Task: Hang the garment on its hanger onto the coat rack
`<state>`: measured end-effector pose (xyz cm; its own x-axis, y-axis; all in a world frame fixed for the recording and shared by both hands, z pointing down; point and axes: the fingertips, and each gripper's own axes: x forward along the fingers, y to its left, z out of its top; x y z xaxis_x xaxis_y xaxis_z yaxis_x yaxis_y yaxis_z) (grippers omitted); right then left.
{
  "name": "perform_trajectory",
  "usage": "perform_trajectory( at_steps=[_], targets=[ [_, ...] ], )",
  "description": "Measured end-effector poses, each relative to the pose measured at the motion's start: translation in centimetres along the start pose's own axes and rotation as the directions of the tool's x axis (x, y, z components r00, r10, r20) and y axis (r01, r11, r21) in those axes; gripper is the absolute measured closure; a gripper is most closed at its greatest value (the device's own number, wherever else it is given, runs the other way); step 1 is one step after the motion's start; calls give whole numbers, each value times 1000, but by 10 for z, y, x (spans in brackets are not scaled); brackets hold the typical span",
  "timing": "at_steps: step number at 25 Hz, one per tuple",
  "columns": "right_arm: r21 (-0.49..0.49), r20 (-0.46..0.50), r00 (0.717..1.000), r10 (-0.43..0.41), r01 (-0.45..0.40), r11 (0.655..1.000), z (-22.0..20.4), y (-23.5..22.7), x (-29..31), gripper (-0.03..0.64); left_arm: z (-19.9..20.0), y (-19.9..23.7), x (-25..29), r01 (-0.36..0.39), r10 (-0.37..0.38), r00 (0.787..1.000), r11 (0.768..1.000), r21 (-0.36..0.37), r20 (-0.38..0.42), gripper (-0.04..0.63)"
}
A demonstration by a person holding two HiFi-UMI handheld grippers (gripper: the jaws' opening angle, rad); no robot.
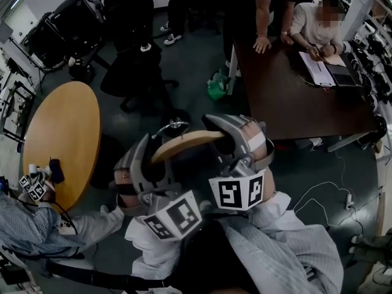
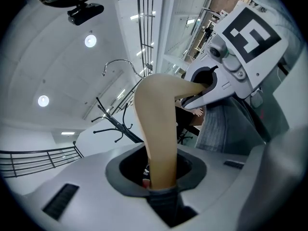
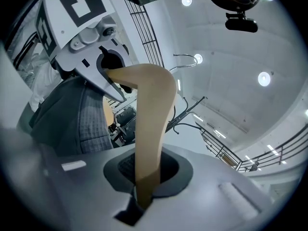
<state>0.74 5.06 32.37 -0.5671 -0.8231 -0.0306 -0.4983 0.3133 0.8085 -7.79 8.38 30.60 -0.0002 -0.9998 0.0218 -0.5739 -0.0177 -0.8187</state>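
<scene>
A person holds a wooden hanger (image 1: 187, 143) level between two claws, seen from above with its metal hook (image 1: 170, 126) sticking out from the middle of the hanger on the side away from the person. The left claw (image 1: 153, 155) is clenched on the hanger's left arm and the right claw (image 1: 226, 136) is clamped on its right arm. In the left gripper view the hanger (image 2: 156, 129) rises from between the jaws of the left claw (image 2: 161, 177) and bends across into the right claw (image 2: 211, 85). A grey checked garment (image 2: 221, 129) hangs below the hanger on that side. The black coat rack (image 2: 113, 121) stands behind the hanger, apart from it, and the hook (image 2: 120, 64) hangs on nothing. The right gripper view shows the same grip from the other side, with the hanger (image 3: 151, 119) wedged in the right claw (image 3: 144, 177), the garment (image 3: 72, 119) draped under the hanger and the coat rack (image 3: 185, 114) beyond it.
</scene>
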Motion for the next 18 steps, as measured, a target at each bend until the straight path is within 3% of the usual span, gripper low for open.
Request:
perform_trajectory(
  at_steps=[6, 18],
  targets=[
    [-4, 33, 999, 14, -14, 1000, -34, -16, 92, 606, -19, 10, 95, -16, 16, 999, 1000, -1, -32, 500],
    [-52, 137, 989, 60, -53, 997, -87, -87, 237, 606, -8, 38, 252, -101, 99, 990, 995, -14, -99, 500]
  ],
)
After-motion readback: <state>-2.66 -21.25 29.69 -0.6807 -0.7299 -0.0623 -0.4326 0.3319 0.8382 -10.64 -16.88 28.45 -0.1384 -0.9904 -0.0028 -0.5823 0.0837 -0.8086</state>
